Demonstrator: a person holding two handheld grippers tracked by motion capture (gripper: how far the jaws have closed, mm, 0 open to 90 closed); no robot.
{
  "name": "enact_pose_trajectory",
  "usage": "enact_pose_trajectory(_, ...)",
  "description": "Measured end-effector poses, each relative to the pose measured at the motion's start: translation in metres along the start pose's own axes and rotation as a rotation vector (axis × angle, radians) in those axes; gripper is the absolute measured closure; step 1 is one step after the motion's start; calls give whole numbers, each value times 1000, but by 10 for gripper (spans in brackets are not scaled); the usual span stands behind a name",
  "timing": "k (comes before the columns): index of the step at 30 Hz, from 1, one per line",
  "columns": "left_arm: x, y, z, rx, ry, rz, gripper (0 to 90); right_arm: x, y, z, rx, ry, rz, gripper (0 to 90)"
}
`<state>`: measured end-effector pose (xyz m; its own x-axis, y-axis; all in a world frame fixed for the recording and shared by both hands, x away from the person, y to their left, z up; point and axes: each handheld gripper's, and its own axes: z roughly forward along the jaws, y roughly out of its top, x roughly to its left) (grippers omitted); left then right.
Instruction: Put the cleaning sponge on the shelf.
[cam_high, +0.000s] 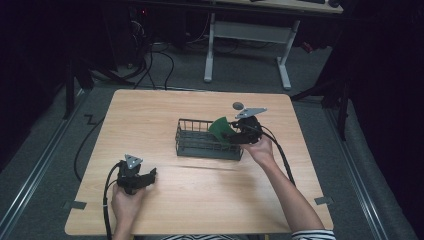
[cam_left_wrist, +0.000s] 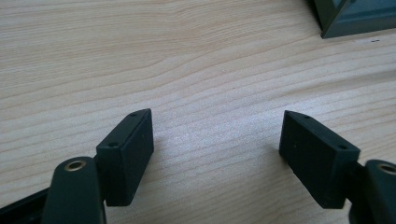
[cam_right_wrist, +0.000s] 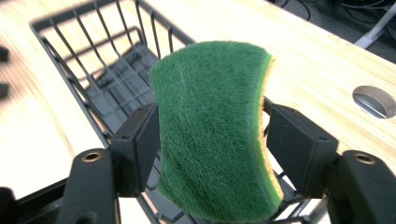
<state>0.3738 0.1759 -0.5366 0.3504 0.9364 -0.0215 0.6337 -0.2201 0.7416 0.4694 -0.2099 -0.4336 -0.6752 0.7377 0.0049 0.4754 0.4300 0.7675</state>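
Two claws are at work, and only your right claw (cam_right_wrist: 212, 154) carries anything: its pads pinch a green sponge (cam_right_wrist: 212, 126) by its two long edges, near the lower half, so the scouring face looks straight back at you. A thin yellow foam layer shows along the sponge's right edge, against the right pad. The sponge bows between the pads, so it looks soft and springy; it should be light, and the rough green side ought to give the pads good bite. Squeeze harder and it will likely buckle more rather than slip, so a moderate pinch across the narrow width, as you have it, seems the right hold.

Outward from there, the sponge hangs above the right end of the wire basket (cam_high: 186, 142), which stands near the middle of the counter (cam_high: 150, 115). In the high view the sponge (cam_high: 220, 128) tilts over the basket's rim, not resting on the floor of it. A round metal cap (cam_right_wrist: 373, 101) sits in the counter beyond.

Your left claw (cam_left_wrist: 217, 140) is wide apart with nothing between its pads, hovering low over bare counter near your edge, well apart from the basket.
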Motion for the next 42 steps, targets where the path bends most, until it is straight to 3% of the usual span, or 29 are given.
enact_pose_trajectory(9, 0, 0, 0, 1, 2, 1, 268, -1, -9, -22, -53, -17, 42, 419)
enact_pose_trajectory(12, 0, 0, 0, 1, 3, 2, 268, -3, -15, -38, -84, -26, 68, 438)
enact_pose_trajectory(17, 0, 0, 0, -1, 0, -1, 267, -6, -24, -56, -86, -50, 82, 443)
enact_pose_trajectory(21, 1, 0, 0, -3, -6, -6, 267, -8, -29, -66, -119, -43, 114, 453)
enact_pose_trajectory(26, 1, 0, 0, -2, -8, -7, 267, -6, -40, -76, -103, -64, 136, 452)
enact_pose_trajectory(35, 1, 0, 0, -2, -6, -6, 267, -4, -70, -93, -119, -84, 183, 457)
enact_pose_trajectory(42, 0, 0, 0, -1, -4, -3, 267, -9, -95, -100, -130, -84, 249, 457)
